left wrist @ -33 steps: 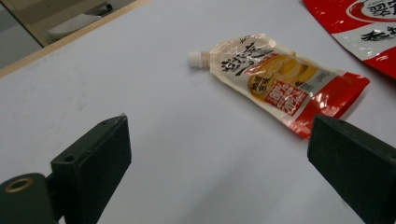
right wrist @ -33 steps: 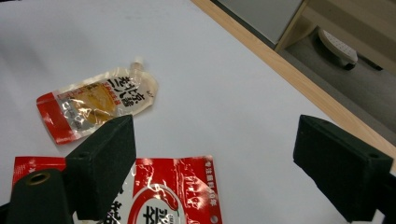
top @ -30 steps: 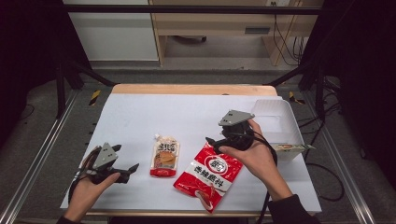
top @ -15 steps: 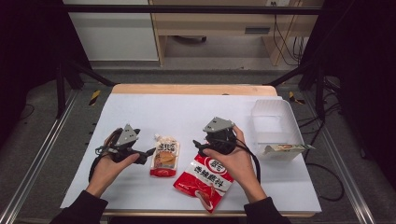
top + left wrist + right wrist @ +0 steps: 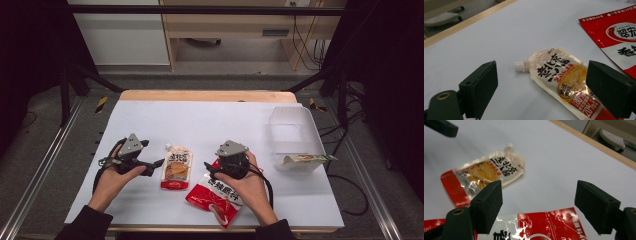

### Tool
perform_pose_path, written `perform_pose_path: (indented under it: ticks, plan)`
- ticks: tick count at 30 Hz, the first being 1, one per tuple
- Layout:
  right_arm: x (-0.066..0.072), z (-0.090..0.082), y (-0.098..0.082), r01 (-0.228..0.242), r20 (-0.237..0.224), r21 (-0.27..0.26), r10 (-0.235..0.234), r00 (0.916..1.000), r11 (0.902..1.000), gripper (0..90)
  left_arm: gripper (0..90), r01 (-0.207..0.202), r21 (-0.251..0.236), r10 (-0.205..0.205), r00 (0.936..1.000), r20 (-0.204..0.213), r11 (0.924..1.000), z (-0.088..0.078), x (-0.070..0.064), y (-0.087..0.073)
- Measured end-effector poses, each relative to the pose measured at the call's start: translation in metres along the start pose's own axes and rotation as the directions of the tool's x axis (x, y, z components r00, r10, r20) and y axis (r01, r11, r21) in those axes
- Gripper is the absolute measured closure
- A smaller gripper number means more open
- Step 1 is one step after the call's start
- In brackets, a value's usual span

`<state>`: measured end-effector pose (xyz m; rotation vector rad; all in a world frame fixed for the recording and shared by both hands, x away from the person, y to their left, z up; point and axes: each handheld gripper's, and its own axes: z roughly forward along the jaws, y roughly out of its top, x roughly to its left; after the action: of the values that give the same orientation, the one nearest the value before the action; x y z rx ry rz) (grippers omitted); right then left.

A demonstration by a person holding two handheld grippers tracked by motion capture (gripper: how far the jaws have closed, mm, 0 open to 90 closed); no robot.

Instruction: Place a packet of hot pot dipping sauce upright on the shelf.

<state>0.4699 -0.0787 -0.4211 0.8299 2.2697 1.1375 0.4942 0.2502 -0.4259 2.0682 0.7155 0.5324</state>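
A clear spout pouch [image 5: 176, 167] with a white cap and a red bottom lies flat on the white table. To its right lies a red snack bag [image 5: 217, 197]. My left gripper [image 5: 151, 167] sits just left of the pouch, low over the table. Its jaws have just been closing a little and stay open, with the pouch [image 5: 560, 77] ahead of them and untouched. My right gripper [image 5: 209, 170] hovers over the red bag's top edge [image 5: 544, 225] and points toward the pouch [image 5: 486, 171]. Its jaws have been closing too, still open, pressing on nothing.
A clear plastic box [image 5: 295, 125] stands at the table's right side with a flat packet [image 5: 306, 159] lying across its near end. The table's wooden far edge [image 5: 205, 95] runs along the back. Metal frame rails flank both sides.
My left hand has slid right from the table's left edge up to the pouch. My right hand has come down and to the left, from near the box to over the red bag's top.
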Motion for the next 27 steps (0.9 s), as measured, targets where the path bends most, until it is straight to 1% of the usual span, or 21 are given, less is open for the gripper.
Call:
perform_pose_path:
  ticks: [2, 5, 6, 7, 8, 9, 10, 11, 12, 14, 16, 17, 18, 19, 20, 21, 22, 23, 24, 26, 27]
  plan:
    - [0.003, 0.001, -0.003, 0.000, -0.012, 0.004, 0.000, 0.9999, 1.0000, 25.0, 11.8, -0.010, 0.021, 0.010, 0.9999, 0.007, 0.9997, 0.005, 0.003, 0.001]
    - [0.004, 0.001, -0.005, 0.000, -0.018, 0.005, 0.000, 0.9998, 1.0000, 26.2, 13.5, -0.009, 0.040, 0.008, 0.9997, 0.025, 0.9992, 0.014, 0.007, 0.001]
    - [0.007, 0.000, -0.007, 0.001, -0.021, 0.008, -0.001, 0.9998, 1.0000, 29.4, 13.9, -0.006, 0.049, 0.005, 0.9997, 0.023, 0.9988, 0.017, 0.007, 0.000]
    - [0.007, 0.000, -0.007, 0.001, -0.021, 0.008, -0.001, 0.9998, 1.0000, 29.4, 13.9, -0.006, 0.061, 0.005, 0.9997, 0.022, 0.9981, 0.019, 0.007, 0.000]
    - [0.010, 0.000, -0.008, 0.002, -0.027, 0.012, -0.001, 0.9996, 0.9999, 35.5, 14.7, -0.008, 0.075, 0.006, 0.9997, 0.025, 0.9972, 0.021, 0.007, -0.001]
    - [0.010, 0.000, -0.008, 0.002, -0.027, 0.012, -0.001, 0.9996, 0.9999, 35.5, 14.7, -0.020, 0.089, 0.017, 0.9995, 0.027, 0.9958, 0.022, 0.005, -0.002]
    - [0.011, 0.000, -0.009, -0.001, -0.036, 0.013, 0.002, 0.9994, 0.9999, 39.0, 14.9, -0.034, 0.103, 0.032, 0.9992, 0.026, 0.9941, 0.023, 0.004, -0.003]
    - [0.014, 0.006, -0.006, -0.008, -0.045, 0.018, 0.008, 0.9989, 0.9998, 42.5, 14.8, -0.044, 0.111, 0.042, 0.9989, 0.021, 0.9929, 0.023, 0.003, -0.004]
    - [0.014, 0.006, -0.006, -0.008, -0.045, 0.018, 0.008, 0.9989, 0.9998, 42.5, 14.8, -0.047, 0.111, 0.045, 0.9988, 0.018, 0.9927, 0.023, 0.002, -0.005]
    - [0.018, 0.014, 0.000, -0.001, -0.043, 0.024, 0.002, 0.9991, 0.9997, 47.8, 14.7, -0.049, 0.114, 0.048, 0.9988, 0.014, 0.9922, 0.021, 0.001, -0.008]
    - [0.020, 0.031, 0.011, -0.001, -0.058, 0.067, 0.005, 0.9983, 0.9978, 52.4, 12.8, -0.059, 0.126, 0.059, 0.9982, 0.003, 0.9902, 0.018, 0.000, -0.013]
    - [0.020, 0.031, 0.011, -0.001, -0.058, 0.067, 0.005, 0.9983, 0.9978, 52.4, 12.7, -0.059, 0.126, 0.059, 0.9982, 0.003, 0.9902, 0.018, 0.000, -0.013]
    - [0.020, 0.038, 0.015, 0.001, -0.057, 0.082, 0.004, 0.9984, 0.9966, 54.3, 12.7, -0.055, 0.127, 0.056, 0.9984, -0.002, 0.9904, 0.017, 0.001, -0.016]
    - [0.017, 0.054, 0.023, -0.023, -0.075, 0.103, 0.030, 0.9968, 0.9944, 57.4, 11.3, -0.045, 0.124, 0.045, 0.9990, -0.001, 0.9913, 0.016, 0.001, -0.018]
    - [0.017, 0.054, 0.023, -0.023, -0.075, 0.103, 0.030, 0.9968, 0.9944, 57.4, 11.3, -0.043, 0.124, 0.044, 0.9990, -0.002, 0.9914, 0.015, 0.002, -0.019]
    - [0.015, 0.065, 0.028, -0.027, -0.081, 0.109, 0.036, 0.9960, 0.9936, 60.1, 11.1, -0.039, 0.121, 0.041, 0.9991, -0.010, 0.9919, 0.013, 0.003, -0.021]
    - [0.014, 0.072, 0.030, -0.047, -0.089, 0.116, 0.057, 0.9943, 0.9921, 61.1, 11.0, -0.039, 0.121, 0.041, 0.9991, -0.012, 0.9919, 0.012, 0.003, -0.023]
    - [0.014, 0.072, 0.030, -0.047, -0.089, 0.116, 0.057, 0.9943, 0.9921, 61.1, 11.0, -0.039, 0.121, 0.041, 0.9991, -0.012, 0.9919, 0.012, 0.003, -0.023]
    - [0.012, 0.078, 0.031, -0.062, -0.097, 0.120, 0.073, 0.9926, 0.9909, 62.5, 11.0, -0.039, 0.127, 0.041, 0.9991, -0.012, 0.9911, 0.012, 0.003, -0.024]
    - [0.011, 0.090, 0.032, -0.074, -0.089, 0.130, 0.086, 0.9923, 0.9888, 64.3, 10.3, -0.047, 0.136, 0.050, 0.9986, -0.019, 0.9896, 0.012, 0.003, -0.024]
    - [0.010, 0.094, 0.032, -0.070, -0.088, 0.133, 0.083, 0.9927, 0.9886, 64.6, 10.4, -0.046, 0.135, 0.050, 0.9986, -0.020, 0.9897, 0.012, 0.003, -0.024]
